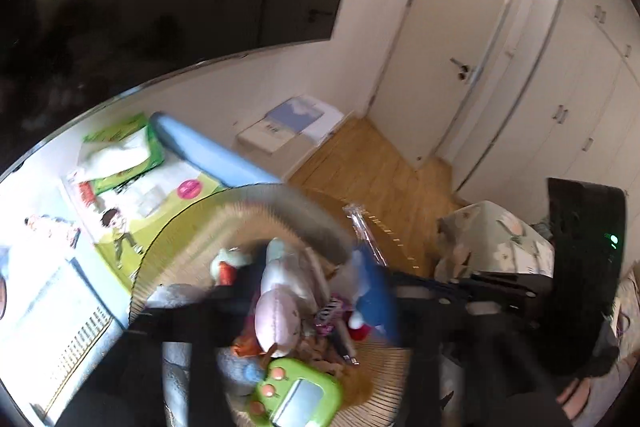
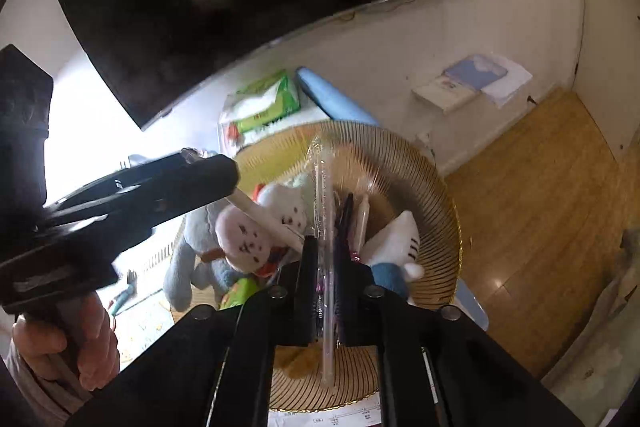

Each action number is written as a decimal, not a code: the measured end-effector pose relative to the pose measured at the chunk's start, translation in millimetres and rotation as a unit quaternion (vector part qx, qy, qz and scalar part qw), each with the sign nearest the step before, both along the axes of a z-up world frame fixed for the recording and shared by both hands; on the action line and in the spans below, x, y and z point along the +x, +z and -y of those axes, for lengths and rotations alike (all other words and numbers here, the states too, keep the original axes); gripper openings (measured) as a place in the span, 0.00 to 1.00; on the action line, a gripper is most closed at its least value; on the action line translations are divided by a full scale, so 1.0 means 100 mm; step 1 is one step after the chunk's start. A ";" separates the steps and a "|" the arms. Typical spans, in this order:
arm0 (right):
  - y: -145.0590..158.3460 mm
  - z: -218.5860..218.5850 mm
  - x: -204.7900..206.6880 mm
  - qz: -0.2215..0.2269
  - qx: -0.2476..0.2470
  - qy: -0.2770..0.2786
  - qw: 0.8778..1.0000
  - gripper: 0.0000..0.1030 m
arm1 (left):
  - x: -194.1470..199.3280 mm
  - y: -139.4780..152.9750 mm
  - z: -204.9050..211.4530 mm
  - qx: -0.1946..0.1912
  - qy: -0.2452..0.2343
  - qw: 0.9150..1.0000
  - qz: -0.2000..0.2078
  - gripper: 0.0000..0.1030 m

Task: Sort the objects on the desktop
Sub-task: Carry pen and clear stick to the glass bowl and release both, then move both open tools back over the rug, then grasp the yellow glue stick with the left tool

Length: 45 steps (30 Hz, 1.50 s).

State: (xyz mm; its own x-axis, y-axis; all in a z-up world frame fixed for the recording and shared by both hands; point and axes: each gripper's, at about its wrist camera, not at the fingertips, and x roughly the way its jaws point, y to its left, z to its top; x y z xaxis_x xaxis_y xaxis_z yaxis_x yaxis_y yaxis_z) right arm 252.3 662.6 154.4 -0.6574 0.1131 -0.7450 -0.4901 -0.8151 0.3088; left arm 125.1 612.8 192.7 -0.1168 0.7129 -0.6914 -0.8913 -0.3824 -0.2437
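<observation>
Our right gripper (image 2: 326,247) is narrow, fingers pinched on a clear plastic-wrapped straw (image 2: 325,211) that runs straight up btw them; its top end sticks out over the wire basket (image 2: 436,195). In the left wrist view the same straw (image 1: 366,231) shows above the basket rim (image 1: 280,199), blurry.

Our left gripper (image 2: 192,163) comes in from the left at a slant, tips close together on a white stick-like thing (image 2: 256,209) w/ a bit of clear wrap at the tip; in its own view the picture is too smeared, so we can't tell how far open it is. The left hand (image 2: 80,343) wraps the handle low at the frame edge.

Basket holds soft toys: pink-white plush (image 2: 244,239), grey plush (image 2: 192,247), white-and-blue plush (image 2: 396,247), plus a green toy console (image 1: 298,393). A tissue pack (image 2: 266,103) lies on the desk behind the basket.
</observation>
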 end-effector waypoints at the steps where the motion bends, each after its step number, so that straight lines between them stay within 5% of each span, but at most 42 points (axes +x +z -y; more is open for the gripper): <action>1: 0.00 0.01 0.02 0.002 0.004 -0.004 1.000 0.11 | -0.01 -0.01 0.05 0.008 0.002 1.000 0.004 0.70; 7: -0.04 0.06 0.10 0.019 0.013 -0.021 1.000 0.24 | -0.04 -0.08 0.47 0.009 0.022 1.000 0.007 0.70; 14: 0.11 0.30 0.02 -0.004 0.022 -0.029 0.999 0.26 | -0.16 -0.27 1.58 -0.028 0.123 0.991 0.039 0.70; 20: 0.37 0.85 -0.23 -0.062 0.045 0.005 0.997 0.49 | -0.46 -0.64 2.72 -0.060 0.259 0.958 0.108 0.70; 26: 0.39 1.49 -0.67 -0.060 0.043 0.079 0.994 0.53 | -0.63 -0.81 3.72 -0.067 0.356 0.923 0.130 0.70; 30: 0.31 1.86 -0.91 -0.054 0.031 0.114 0.991 0.54 | -0.76 -0.86 4.18 -0.062 0.388 0.910 0.134 0.70; 36: 0.13 2.32 -1.17 -0.041 0.008 0.140 0.989 0.54 | -0.86 -0.96 4.58 -0.067 0.391 0.909 0.128 0.70; 45: -0.07 2.90 -1.29 -0.006 0.008 0.157 0.988 0.54 | -1.20 -1.18 4.83 -0.087 0.343 0.931 0.083 0.68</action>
